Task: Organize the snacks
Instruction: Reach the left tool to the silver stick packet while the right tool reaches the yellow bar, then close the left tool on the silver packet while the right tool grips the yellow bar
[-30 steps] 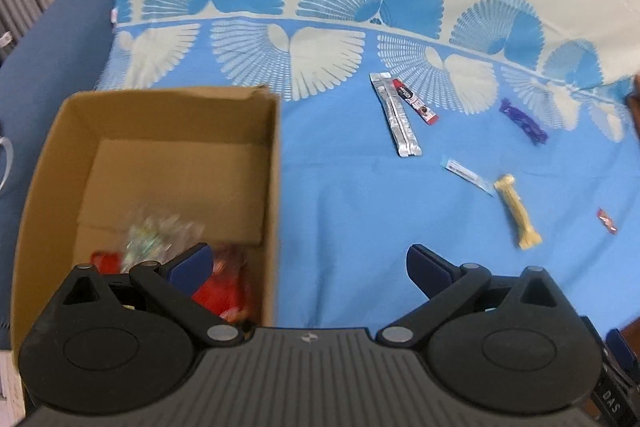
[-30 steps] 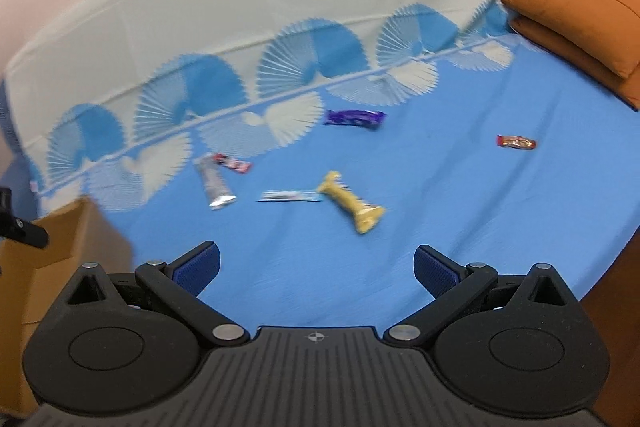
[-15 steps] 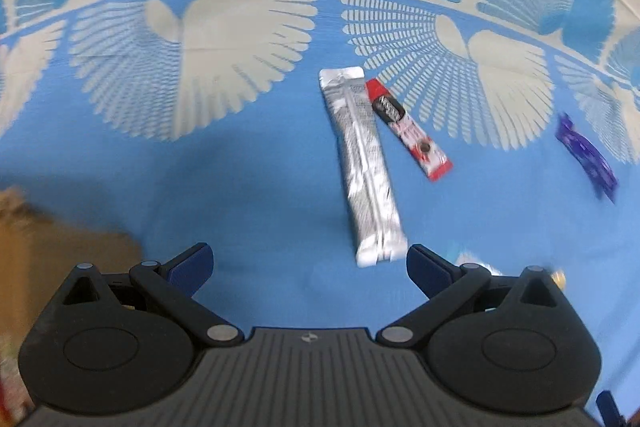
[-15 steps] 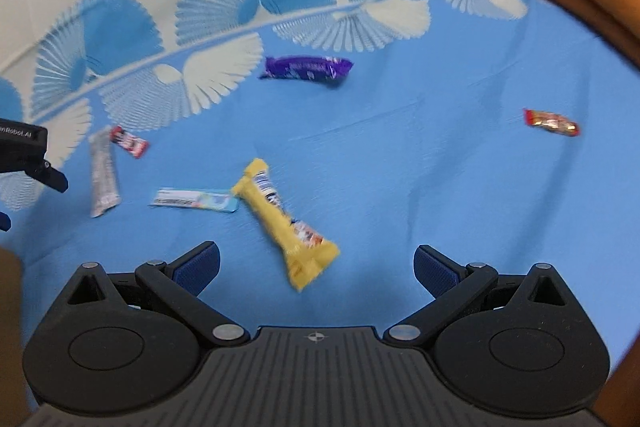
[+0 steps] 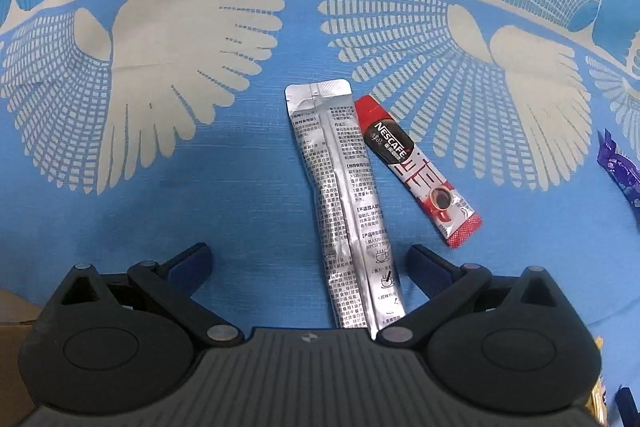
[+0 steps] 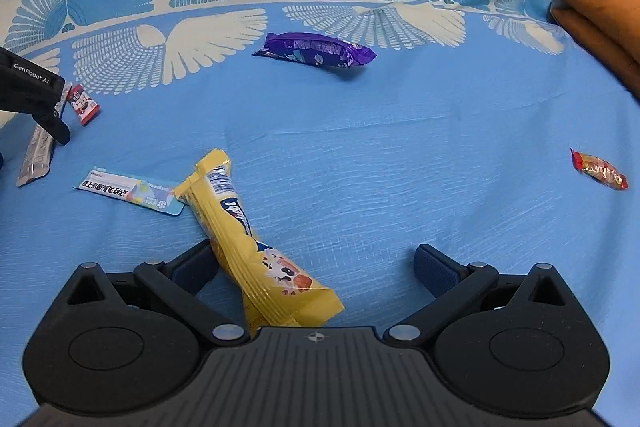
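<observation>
Hovering low over the blue bedsheet (image 6: pixel 400 155), both tongs are released. The left gripper (image 5: pixel 308 267) straddles the near end of a silver sachet (image 5: pixel 344 195), with a red coffee stick (image 5: pixel 416 167) just beside it. The right gripper (image 6: pixel 316 263) frames a yellow snack pack (image 6: pixel 248 239), which overlaps a pale flat packet (image 6: pixel 128 191). Farther off lie a purple bar (image 6: pixel 316 51) and a red candy (image 6: pixel 600 175).
</observation>
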{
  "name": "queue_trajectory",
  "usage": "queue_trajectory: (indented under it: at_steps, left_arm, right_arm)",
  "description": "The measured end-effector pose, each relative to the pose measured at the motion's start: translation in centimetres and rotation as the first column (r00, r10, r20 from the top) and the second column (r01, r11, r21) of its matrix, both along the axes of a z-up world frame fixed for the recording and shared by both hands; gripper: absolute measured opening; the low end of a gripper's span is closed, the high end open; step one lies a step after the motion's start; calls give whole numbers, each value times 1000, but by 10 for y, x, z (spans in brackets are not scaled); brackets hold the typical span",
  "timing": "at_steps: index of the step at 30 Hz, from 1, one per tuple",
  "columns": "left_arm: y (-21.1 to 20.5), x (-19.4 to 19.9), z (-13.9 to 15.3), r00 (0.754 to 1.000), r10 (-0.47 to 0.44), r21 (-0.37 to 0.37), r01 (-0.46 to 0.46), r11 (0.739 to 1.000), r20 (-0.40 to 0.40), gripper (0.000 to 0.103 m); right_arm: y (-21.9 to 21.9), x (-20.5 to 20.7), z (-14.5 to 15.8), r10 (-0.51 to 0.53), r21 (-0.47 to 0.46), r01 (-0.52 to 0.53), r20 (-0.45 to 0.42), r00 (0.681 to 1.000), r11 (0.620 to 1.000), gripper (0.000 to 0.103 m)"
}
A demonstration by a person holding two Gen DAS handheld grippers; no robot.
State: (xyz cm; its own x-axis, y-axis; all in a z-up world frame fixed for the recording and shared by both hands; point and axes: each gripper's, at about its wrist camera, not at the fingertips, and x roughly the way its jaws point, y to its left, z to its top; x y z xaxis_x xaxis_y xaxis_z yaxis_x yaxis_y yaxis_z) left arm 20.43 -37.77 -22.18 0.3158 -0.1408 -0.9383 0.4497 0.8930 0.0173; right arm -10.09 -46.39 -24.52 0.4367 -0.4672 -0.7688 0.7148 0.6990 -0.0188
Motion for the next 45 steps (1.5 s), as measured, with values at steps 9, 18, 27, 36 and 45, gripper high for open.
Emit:
queue_trajectory:
  at_steps: [9,18,27,36,45]
  left_arm:
    - [-2,3,0,1000,-4,1,4,1000,-3,103]
    - [8,1,9,1000,25,-7,-25,1000,-2,78]
    - [46,-13,48,998,44,-87,-48,995,-47,32]
    - [75,-63,90,997,-67,-107,69,992,27,33]
    - [93,-85,105,992,-118,-124,122,985,42,33]
  right_arm:
    - [1,-1,1,-3,-5,3,4,1000,1000,103]
    - [6,1,8,15,-5,-16,-6,1000,1000,73]
    - [28,4,31,64,7,-64,-23,998,998,0]
    - [50,-18,49,21,8,-20,-68,998,1000,13]
    - [36,28,45,230,-161,-269,-227,946,950,91]
